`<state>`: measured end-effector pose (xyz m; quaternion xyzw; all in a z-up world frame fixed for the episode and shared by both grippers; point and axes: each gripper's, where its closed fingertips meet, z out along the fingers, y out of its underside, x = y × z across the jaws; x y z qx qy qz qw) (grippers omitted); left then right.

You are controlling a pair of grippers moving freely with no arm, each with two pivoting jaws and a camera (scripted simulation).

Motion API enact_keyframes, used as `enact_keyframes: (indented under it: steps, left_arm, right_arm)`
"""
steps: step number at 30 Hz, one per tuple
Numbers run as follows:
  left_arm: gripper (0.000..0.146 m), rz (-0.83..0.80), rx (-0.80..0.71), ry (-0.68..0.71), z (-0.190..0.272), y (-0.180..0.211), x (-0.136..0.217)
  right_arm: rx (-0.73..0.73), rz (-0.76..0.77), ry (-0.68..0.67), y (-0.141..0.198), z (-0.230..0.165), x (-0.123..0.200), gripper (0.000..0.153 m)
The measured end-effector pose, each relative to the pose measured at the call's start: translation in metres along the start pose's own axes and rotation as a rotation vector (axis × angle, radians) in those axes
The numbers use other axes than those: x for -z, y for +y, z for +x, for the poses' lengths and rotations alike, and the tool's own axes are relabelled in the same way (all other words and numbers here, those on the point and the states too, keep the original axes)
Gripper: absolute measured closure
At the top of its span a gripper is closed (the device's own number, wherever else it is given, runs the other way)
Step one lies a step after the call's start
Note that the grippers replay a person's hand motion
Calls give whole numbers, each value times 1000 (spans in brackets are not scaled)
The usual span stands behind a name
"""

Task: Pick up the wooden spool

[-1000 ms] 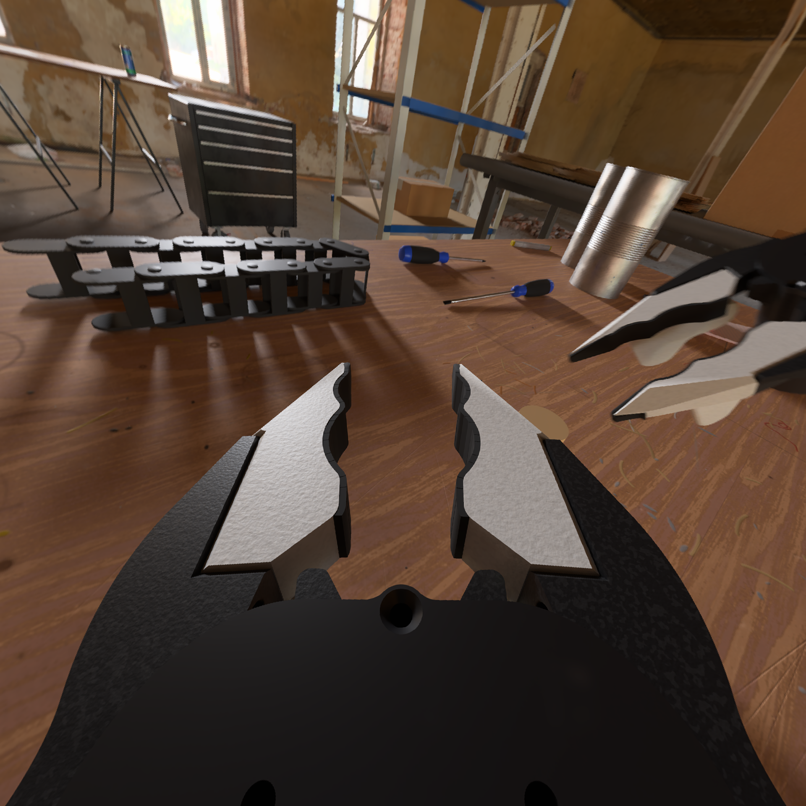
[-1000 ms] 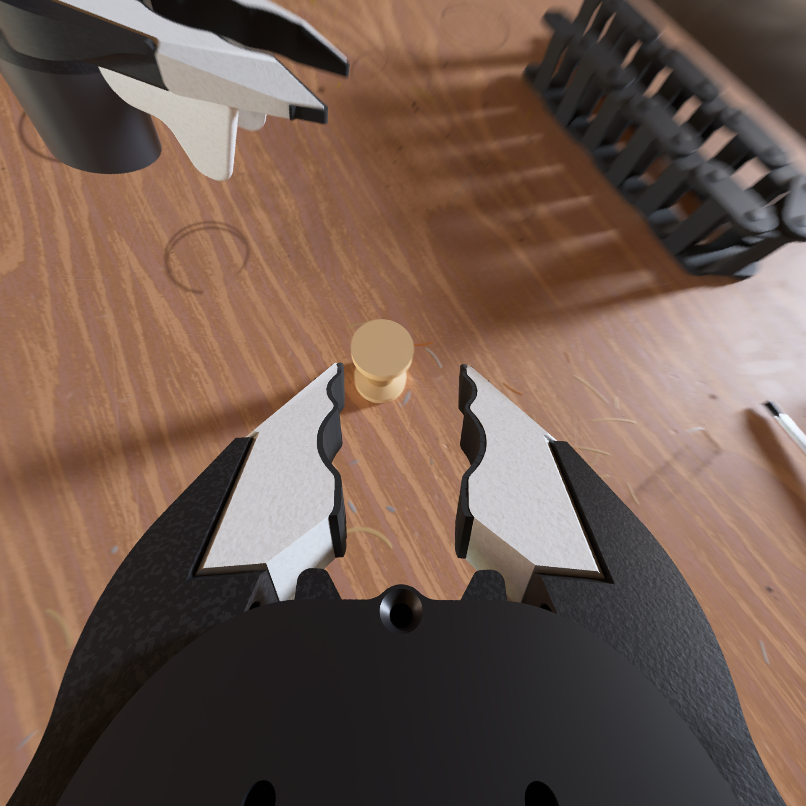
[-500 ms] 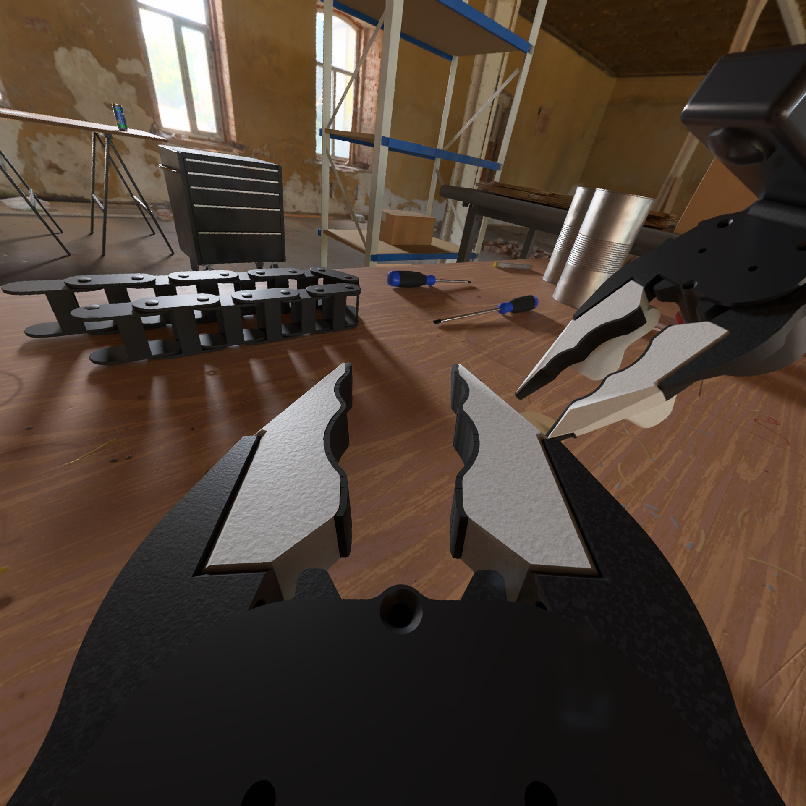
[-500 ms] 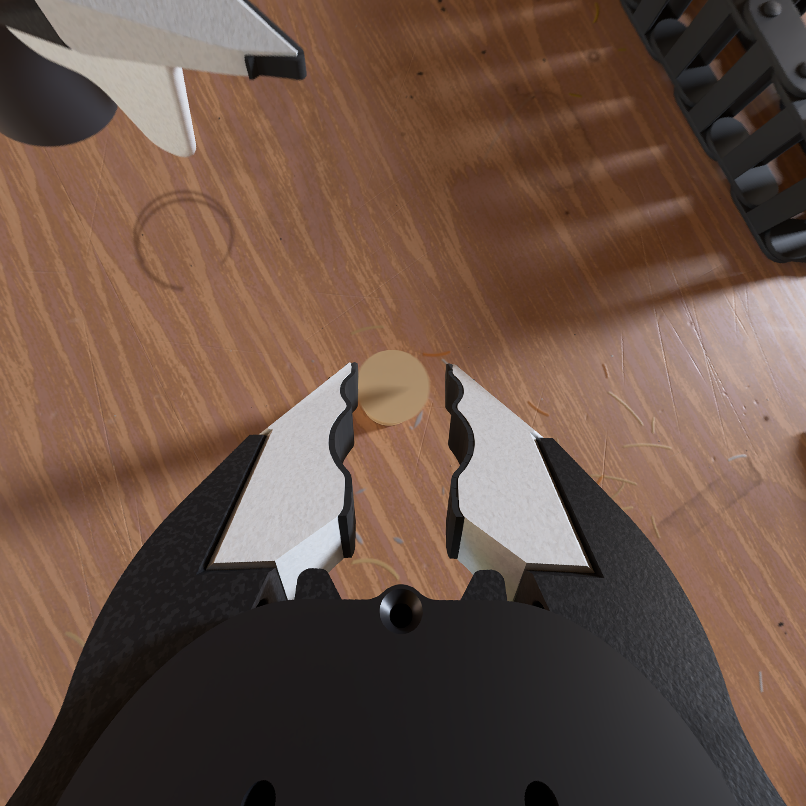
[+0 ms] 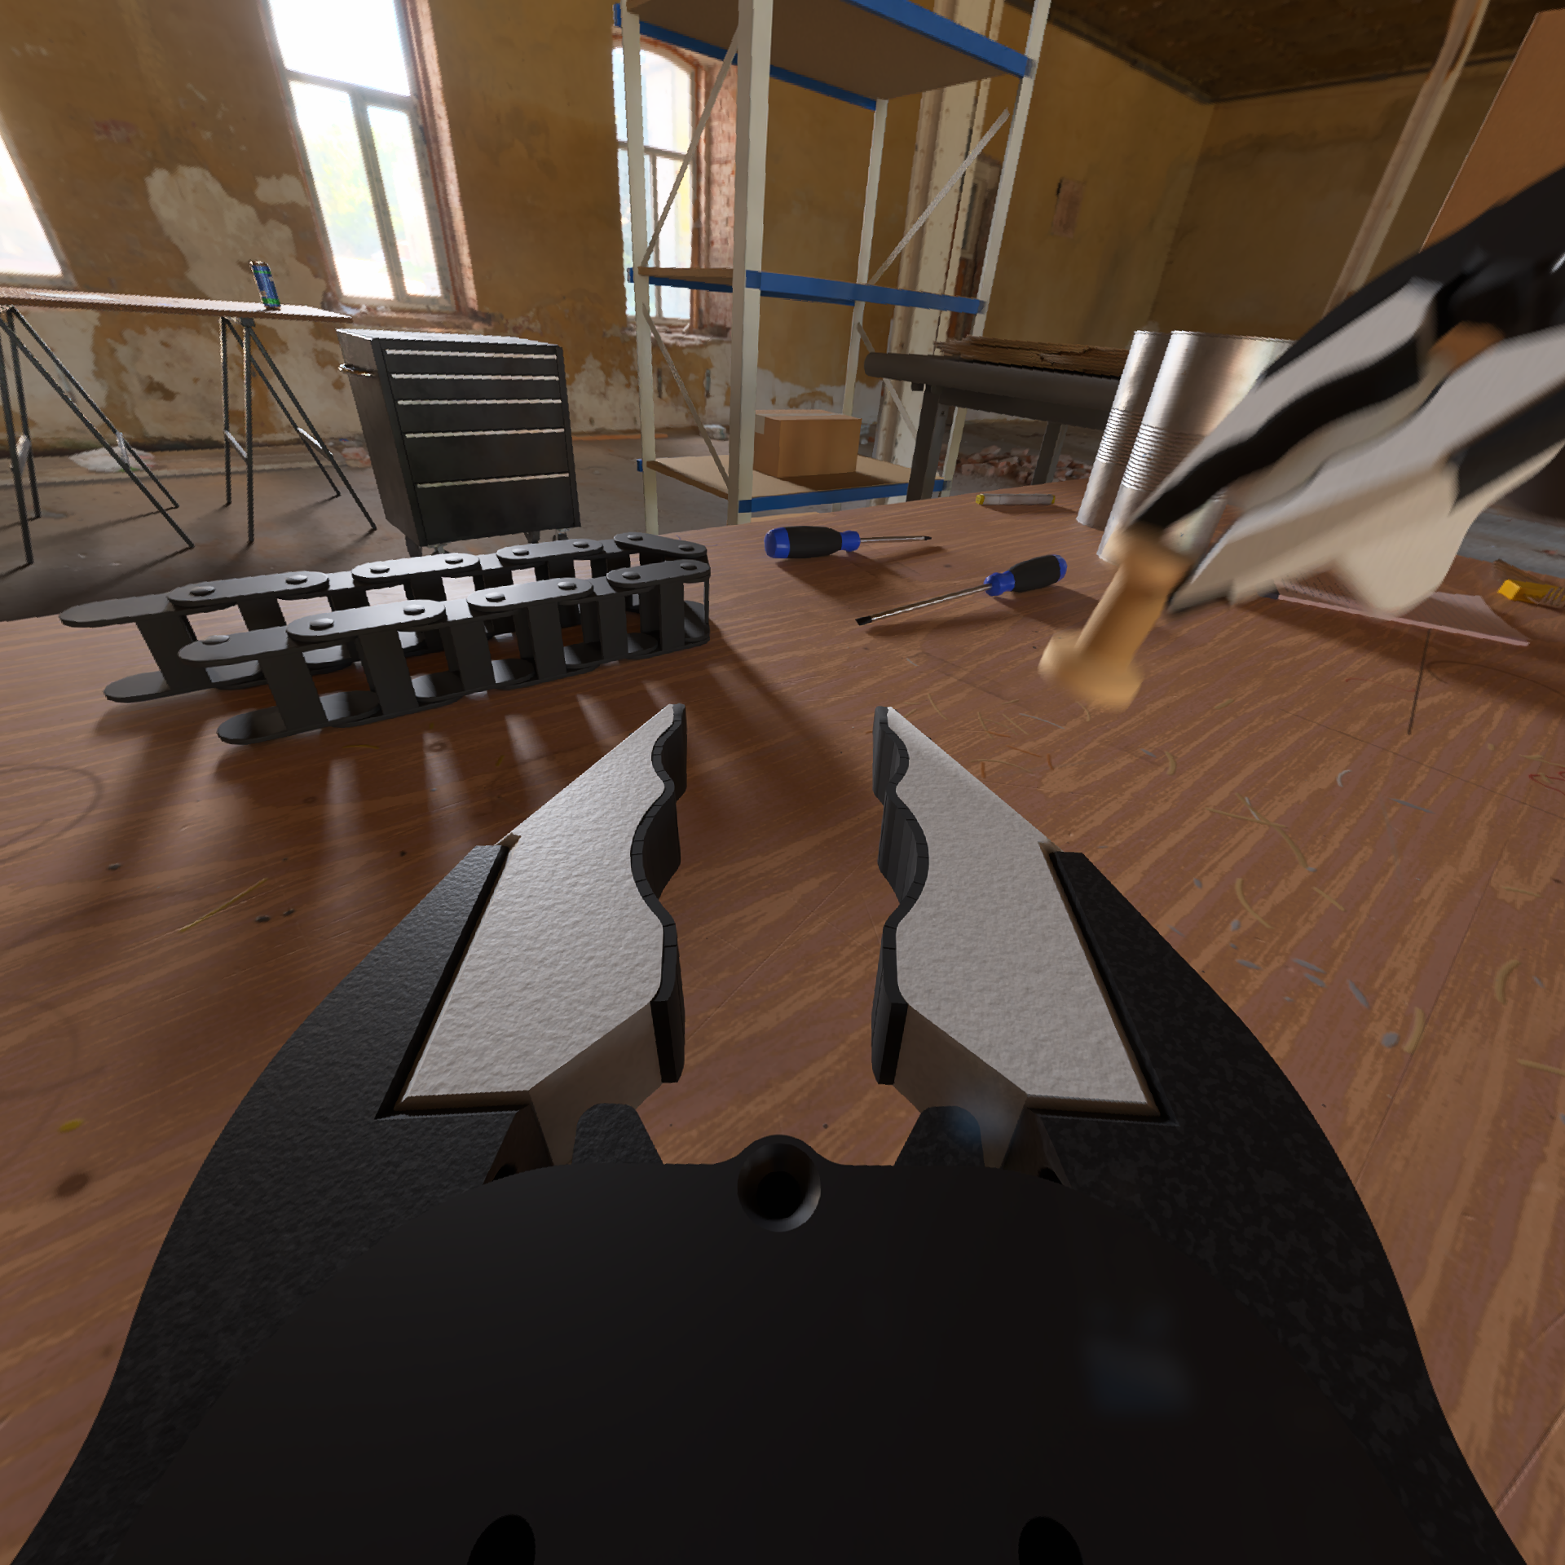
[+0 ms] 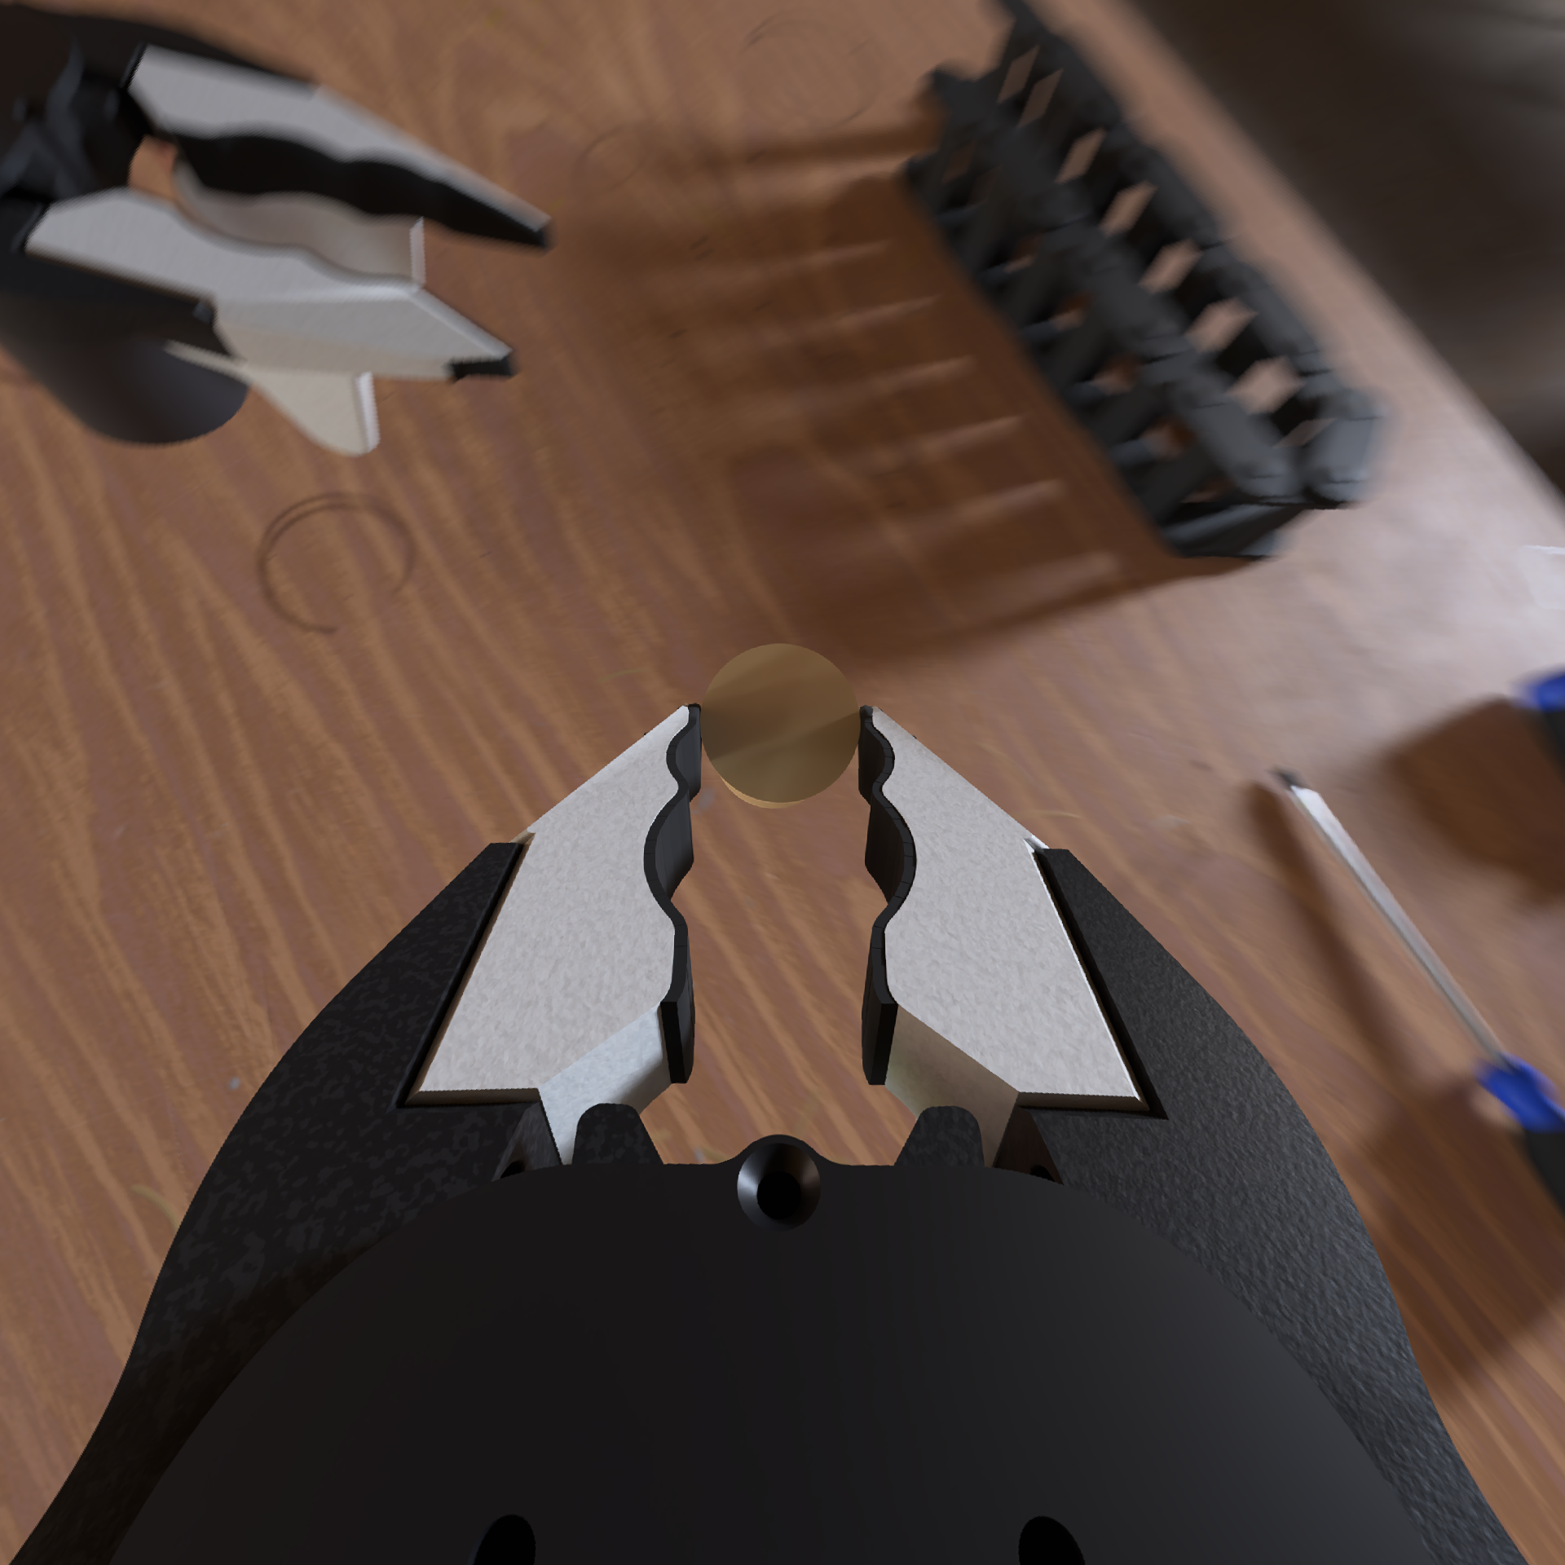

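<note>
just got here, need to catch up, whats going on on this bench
The right gripper is shut on the wooden spool, pinching it at its fingertips. In the left wrist view the spool hangs in the air, clear of the table. The left gripper is open and holds nothing, low over the wood. A black cable chain and two blue-handled screwdrivers lie untouched farther back.

**Two finger-mounted cameras, one low and level, one looking down**

The left wrist view sits low over the table (image 5: 254, 889), facing level across it toward the shelving (image 5: 762, 279). The right wrist view looks steeply down from close above, somewhat blurred. Both share the black chain (image 5: 406, 627) (image 6: 1169, 313), apparently the same screwdriver (image 5: 974, 584) (image 6: 1389, 915), and each other's gripper.
</note>
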<state>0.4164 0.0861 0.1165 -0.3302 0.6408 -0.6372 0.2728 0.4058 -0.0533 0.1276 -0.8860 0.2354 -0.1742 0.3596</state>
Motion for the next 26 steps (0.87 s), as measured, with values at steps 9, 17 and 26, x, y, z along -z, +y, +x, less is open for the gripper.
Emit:
enact_keyframes:
  steps: [9,17,26]
  left_arm:
    - [101,-1,75,19,-6,2,-2]
    - [101,12,56,45,2,-2,-15]
    - [99,27,166,121,5,-7,-46]
  right_arm:
    - [-306,42,550,74,167,152,116]
    - [-585,-234,523,189,184,111,116]
    - [-647,-257,433,215,156,74,116]
